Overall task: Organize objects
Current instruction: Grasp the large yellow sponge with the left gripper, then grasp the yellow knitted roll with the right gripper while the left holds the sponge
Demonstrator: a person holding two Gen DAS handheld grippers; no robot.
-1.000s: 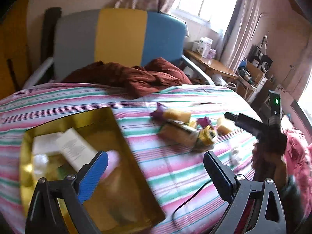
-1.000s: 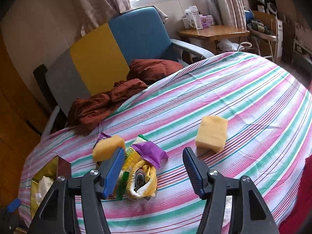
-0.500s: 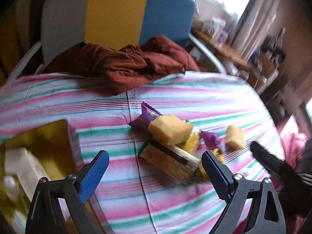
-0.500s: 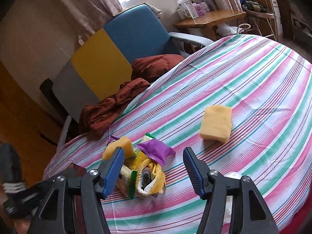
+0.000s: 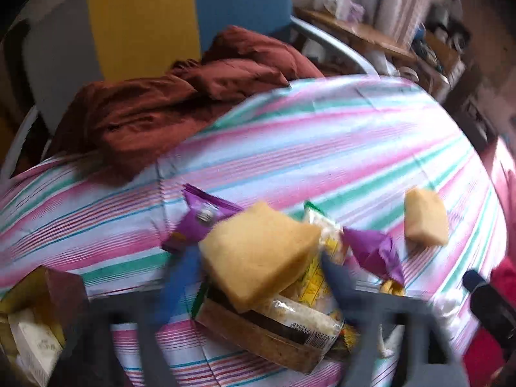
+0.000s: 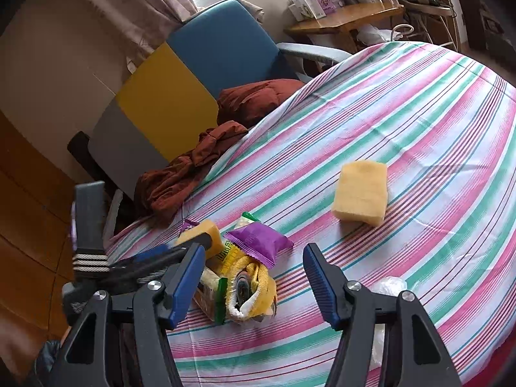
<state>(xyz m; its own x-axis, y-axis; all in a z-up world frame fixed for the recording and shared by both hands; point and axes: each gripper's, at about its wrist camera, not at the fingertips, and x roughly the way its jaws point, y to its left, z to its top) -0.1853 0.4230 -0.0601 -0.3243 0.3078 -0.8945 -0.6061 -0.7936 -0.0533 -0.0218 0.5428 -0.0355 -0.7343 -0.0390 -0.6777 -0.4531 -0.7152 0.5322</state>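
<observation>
Vs a sec ago the left-wrist view has swung off the gold rectangular tray [image 5: 48,293], now just at the lower-left edge, and closed in on the pile on the round pink-green striped tablecloth [image 6: 419,122], so I'd judge a pick is next. Left gripper [image 5: 258,277] is blurred, fingers spread either side of the yellow sponge block [image 5: 258,251] atop the clear-wrapped snack pack [image 5: 274,332], gripping nothing yet. Right gripper [image 6: 254,277] hovers wide open & empty nr the purple foil packet [image 6: 258,242]; a second yellow sponge [image 6: 361,193] lies apart.

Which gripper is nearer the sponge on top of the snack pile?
Left. The left gripper has its fingers either side of that sponge, open. The right gripper hangs open, back from the pile, with the sponge beyond its left finger.
</observation>
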